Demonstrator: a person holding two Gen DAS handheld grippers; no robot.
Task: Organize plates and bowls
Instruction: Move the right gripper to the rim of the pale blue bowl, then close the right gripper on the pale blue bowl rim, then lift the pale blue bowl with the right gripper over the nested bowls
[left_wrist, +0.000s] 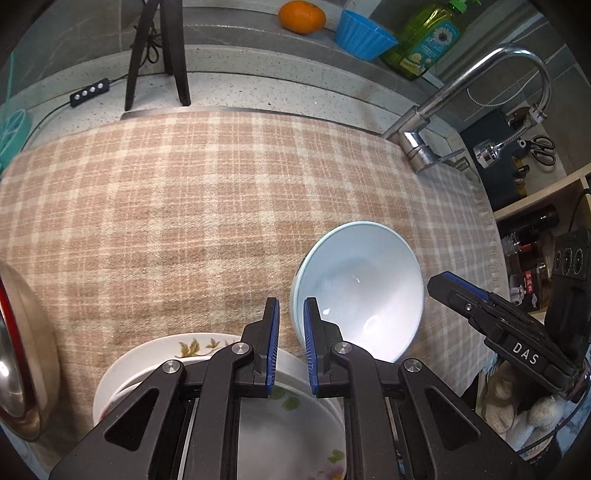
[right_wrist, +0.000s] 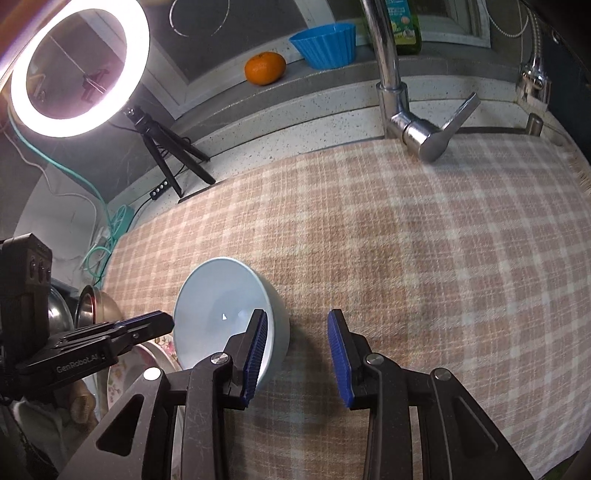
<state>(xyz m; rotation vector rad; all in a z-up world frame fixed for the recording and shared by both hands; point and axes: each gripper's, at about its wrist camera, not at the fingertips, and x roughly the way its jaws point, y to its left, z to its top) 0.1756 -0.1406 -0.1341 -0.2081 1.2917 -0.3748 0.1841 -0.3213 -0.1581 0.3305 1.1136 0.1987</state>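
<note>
A pale blue bowl (left_wrist: 360, 291) (right_wrist: 225, 306) rests on the checked cloth (left_wrist: 184, 206) (right_wrist: 406, 240). White floral plates (left_wrist: 303, 417) (right_wrist: 147, 365) are stacked just left of it. My left gripper (left_wrist: 291, 306) hovers over the stack, its jaws a narrow gap apart and holding nothing; the bowl's rim is just beyond its right finger. My right gripper (right_wrist: 297, 317) is open and empty, its left finger (right_wrist: 255, 354) over the bowl's near rim. It also shows in the left wrist view (left_wrist: 439, 282).
Steel bowls (left_wrist: 22, 354) (right_wrist: 92, 302) stand at the left edge. A chrome tap (left_wrist: 476, 96) (right_wrist: 417, 125), a blue cup (left_wrist: 362, 33) (right_wrist: 325, 44), an orange (left_wrist: 301, 16) (right_wrist: 265, 67) and a ring light on a tripod (right_wrist: 79, 66) line the back.
</note>
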